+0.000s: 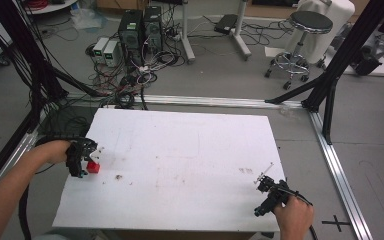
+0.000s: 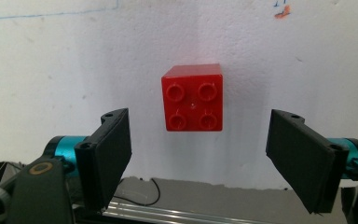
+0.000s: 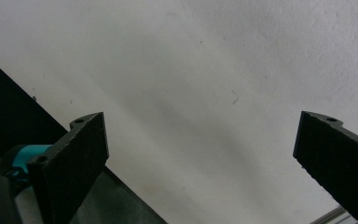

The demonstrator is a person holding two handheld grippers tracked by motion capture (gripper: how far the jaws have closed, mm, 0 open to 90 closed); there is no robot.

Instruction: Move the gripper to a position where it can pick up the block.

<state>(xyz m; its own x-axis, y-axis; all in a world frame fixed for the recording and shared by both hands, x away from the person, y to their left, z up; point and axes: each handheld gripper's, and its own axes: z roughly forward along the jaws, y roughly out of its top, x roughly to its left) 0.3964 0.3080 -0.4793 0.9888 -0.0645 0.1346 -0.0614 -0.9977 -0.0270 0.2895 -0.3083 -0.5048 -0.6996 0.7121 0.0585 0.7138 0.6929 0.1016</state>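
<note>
At the near left edge of the white bench [image 1: 180, 150] sits a small red brick [image 1: 94, 167], and the left tongs [image 1: 82, 159] hang right over it with the jaws spread wide, one to each side of the brick and clear of it. Through the left gripper view the red brick [image 2: 192, 97] lies between and a little beyond the two black pads [image 2: 114, 149], so I'd guess a grasp is being lined up. What worries me is how close it sits to the bench edge: if one jaw meets it before the other, it could skid sideways or get nudged off the board, and a pinch that catches only a corner might twist it out. The brick itself is glossy red plastic, square on top with four round studs, sides smooth, sitting flat and upright. Over at the near right corner the right tongs [image 1: 270, 192] rest low by the person's hand, and the right gripper view has its jaws wide apart above bare white board, holding nothing.
</note>
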